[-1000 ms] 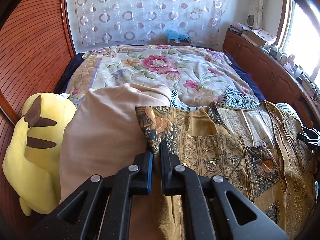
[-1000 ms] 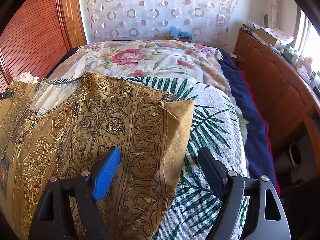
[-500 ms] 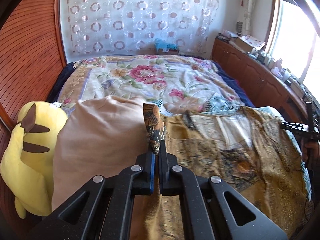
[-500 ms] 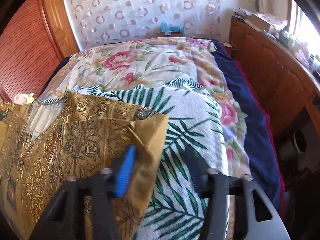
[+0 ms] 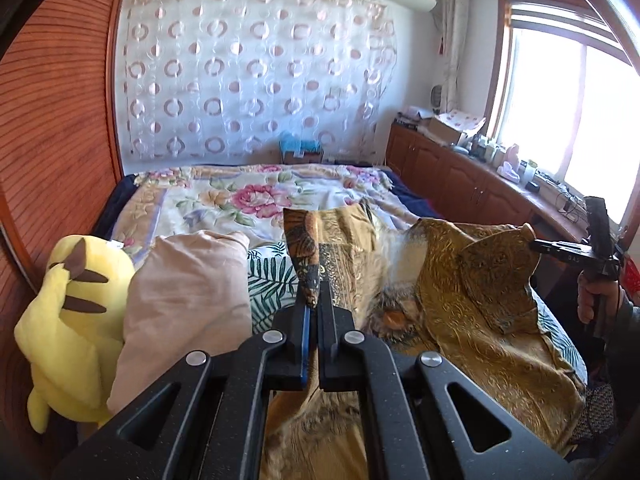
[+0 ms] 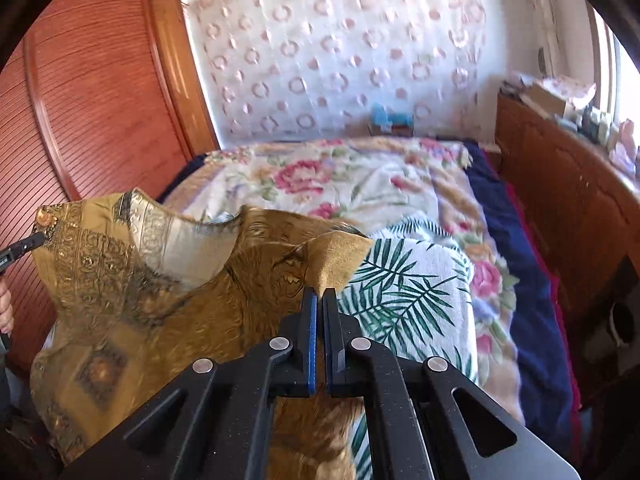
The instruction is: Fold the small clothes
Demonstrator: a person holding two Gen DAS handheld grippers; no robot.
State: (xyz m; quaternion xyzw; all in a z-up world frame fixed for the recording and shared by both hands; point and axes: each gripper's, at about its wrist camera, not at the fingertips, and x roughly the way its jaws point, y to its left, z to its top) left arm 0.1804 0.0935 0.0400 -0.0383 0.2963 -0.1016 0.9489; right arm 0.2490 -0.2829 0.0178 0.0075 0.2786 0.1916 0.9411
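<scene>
Since a second ago, both corners of the gold patterned garment [image 5: 460, 292] have risen off the bed [image 5: 224, 196], and the right tongs [image 6: 319, 294], then spread wide, have clamped onto their corner. Left wrist view: the left tongs [image 5: 314, 304] are clenched on a dark printed corner of the garment, which stands upright above the tips. A beige cushion [image 5: 180, 296] and a yellow plush toy [image 5: 68, 316] sit to the left. Far right, a hand [image 5: 600, 300] holds the other tongs. Right wrist view: the right tongs grip the plain tan corner; the garment sags leftward over the palm-leaf towel [image 6: 404, 292].
</scene>
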